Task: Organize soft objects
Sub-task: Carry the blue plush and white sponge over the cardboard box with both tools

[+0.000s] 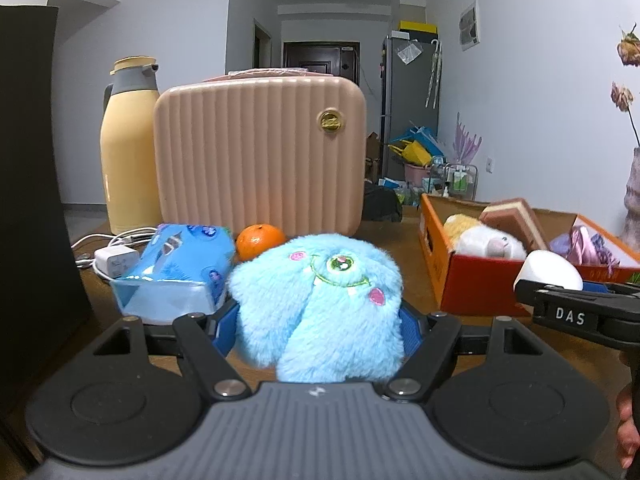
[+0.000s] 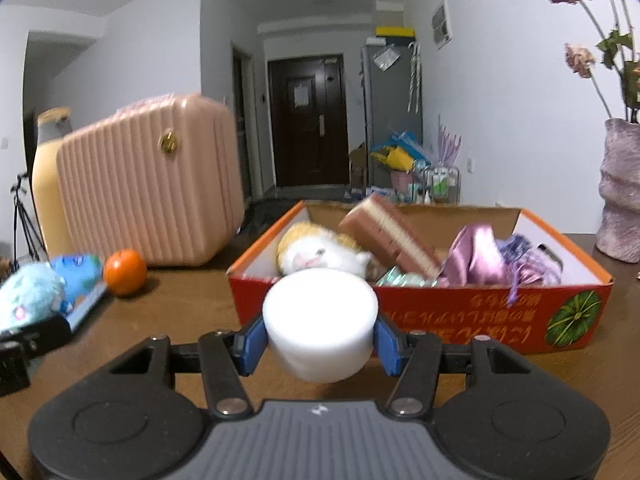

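Right gripper [image 2: 320, 340] clamped on white foam cylinder [image 2: 320, 324], orange box [image 2: 460, 316] directly ahead, nearer this arm. Left gripper [image 1: 318, 328] clamped on blue plush monster [image 1: 320, 308]; box lies to its right.

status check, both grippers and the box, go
Left gripper shut on blue monster plush. Right gripper shut on white foam cylinder, just short of orange box. Box already holds hamster plush, purple cloth. Path clear.
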A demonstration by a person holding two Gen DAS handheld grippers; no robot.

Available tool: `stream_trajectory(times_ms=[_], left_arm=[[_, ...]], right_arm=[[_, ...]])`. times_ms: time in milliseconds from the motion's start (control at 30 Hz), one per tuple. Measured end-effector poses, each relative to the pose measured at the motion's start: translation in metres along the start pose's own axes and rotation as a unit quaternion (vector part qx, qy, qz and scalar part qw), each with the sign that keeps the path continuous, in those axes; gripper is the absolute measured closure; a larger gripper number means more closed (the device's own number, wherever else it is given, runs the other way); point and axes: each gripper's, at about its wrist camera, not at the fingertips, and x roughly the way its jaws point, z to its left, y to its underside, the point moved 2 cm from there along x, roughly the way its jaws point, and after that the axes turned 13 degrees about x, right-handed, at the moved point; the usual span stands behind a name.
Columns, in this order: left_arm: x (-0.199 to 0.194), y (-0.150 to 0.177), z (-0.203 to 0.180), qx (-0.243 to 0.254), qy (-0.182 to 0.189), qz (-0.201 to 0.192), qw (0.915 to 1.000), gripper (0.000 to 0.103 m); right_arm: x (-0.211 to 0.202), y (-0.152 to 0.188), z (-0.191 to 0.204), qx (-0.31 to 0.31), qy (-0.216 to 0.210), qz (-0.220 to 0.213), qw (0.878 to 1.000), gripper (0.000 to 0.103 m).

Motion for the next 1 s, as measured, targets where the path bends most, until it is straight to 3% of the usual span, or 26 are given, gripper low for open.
stream_trajectory(times_ms=[467, 1000], left_arm=[[0.011, -0.035, -0.043, -0.028, 0.027, -0.026, 0.9989, 0.027], [0.041, -0.071, -0.11, -0.033, 0.062, -0.039, 0.9967, 0.027]], right_arm=[[-0.008, -0.037, -0.058, 0.04, 0.021, -0.071, 0.996, 0.048], [0.014, -0.073, -0.114, 0.032, 0.042, -0.11, 0.993, 0.048]])
